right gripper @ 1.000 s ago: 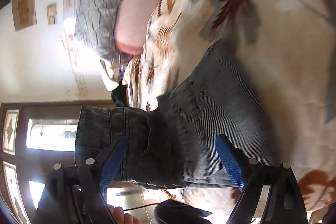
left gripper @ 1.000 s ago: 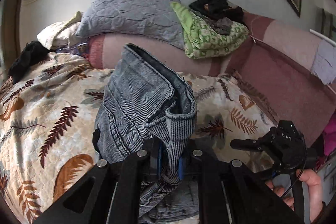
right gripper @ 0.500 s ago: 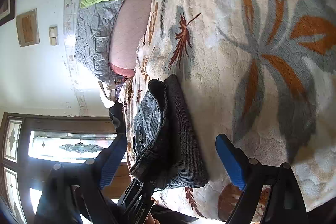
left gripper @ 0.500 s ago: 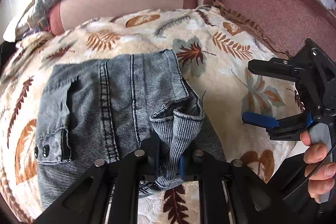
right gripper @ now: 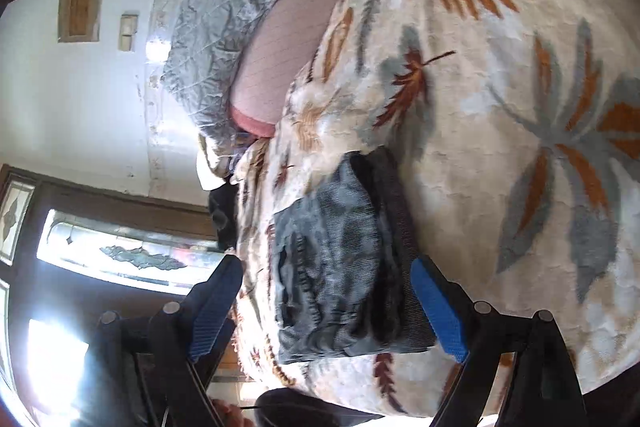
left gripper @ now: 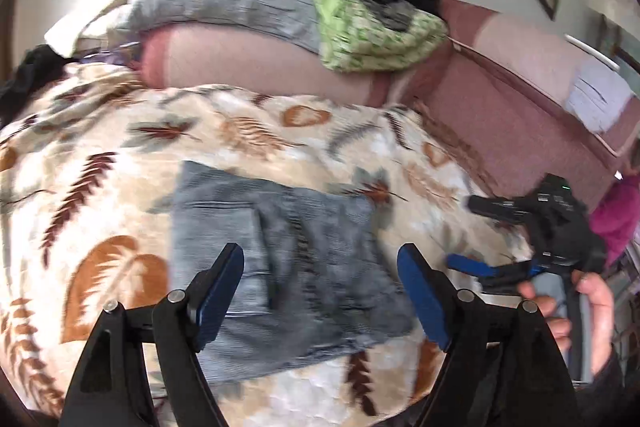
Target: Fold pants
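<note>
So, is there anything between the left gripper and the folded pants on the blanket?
Nothing visible. The left gripper, its jaws opening with nothing between them, looks straight at the folded pants, which lie flat on the leaf-pattern blanket. The right gripper is off to the side, also open and empty.

We saw daylight flare white through the leaded glass door panel [right gripper: 120, 255] at the right wrist view's lower left, washing out that corner. Motion blur smeared the folded grey denim pants [left gripper: 288, 259] and the leaf-print cream blanket [left gripper: 100, 187]. Fisheye curvature bent and darkened both views' rims.
</note>
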The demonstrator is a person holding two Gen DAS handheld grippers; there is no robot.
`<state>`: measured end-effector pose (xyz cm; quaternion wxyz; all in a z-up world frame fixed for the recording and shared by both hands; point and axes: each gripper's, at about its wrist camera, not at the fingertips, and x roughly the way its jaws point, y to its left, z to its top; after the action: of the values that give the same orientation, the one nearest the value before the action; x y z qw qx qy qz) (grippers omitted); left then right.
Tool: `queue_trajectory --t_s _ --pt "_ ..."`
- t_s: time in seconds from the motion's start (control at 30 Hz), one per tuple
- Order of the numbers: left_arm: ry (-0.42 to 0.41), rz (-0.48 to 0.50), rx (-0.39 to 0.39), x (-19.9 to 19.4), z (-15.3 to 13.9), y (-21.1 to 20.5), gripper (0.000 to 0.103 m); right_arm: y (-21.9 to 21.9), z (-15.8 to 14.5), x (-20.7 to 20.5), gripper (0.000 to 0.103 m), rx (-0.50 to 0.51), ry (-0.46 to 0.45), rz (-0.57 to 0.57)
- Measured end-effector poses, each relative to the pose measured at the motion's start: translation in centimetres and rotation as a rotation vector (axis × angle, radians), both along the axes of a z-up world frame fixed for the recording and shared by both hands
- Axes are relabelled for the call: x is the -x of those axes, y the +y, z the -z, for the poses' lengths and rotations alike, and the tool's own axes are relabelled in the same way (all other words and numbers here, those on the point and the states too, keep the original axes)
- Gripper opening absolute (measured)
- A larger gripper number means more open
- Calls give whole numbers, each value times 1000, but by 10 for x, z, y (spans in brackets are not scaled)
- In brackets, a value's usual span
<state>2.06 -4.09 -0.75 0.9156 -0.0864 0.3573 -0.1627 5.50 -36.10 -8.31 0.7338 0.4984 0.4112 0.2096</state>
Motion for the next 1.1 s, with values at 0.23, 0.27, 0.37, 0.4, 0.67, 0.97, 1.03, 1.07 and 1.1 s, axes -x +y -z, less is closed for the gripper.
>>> queue_trajectory --t_s 0.23,0.27,0.37,0.4,0.67,0.97,1.03,1.07,1.1 --pt "277 -107 -114 -38 79 31 80 76 17 -16 88 -95 55 -212" --pt "301 -100 -124 -37 91 28 81 82 36 -17 88 -27 129 -225" --pt "314 -108 -52 -35 94 38 82 77 60 -13 84 -40 186 -177" --pt "309 -113 -33 -33 89 42 82 76 52 -13 84 -25 186 -178" --pt "229 -59 -99 -24 69 30 81 105 -27 -58 85 97 7 -268" --pt "315 -50 -35 -27 102 37 85 124 53 -141 85 98 191 -273" --pt "305 -45 -24 -24 102 39 86 130 34 -138 86 161 168 -280" --pt "307 -46 -21 -25 104 40 88 136 21 -139 86 208 147 -297" --pt "310 -47 -14 -25 105 41 88 142 8 -140 86 233 116 -313"
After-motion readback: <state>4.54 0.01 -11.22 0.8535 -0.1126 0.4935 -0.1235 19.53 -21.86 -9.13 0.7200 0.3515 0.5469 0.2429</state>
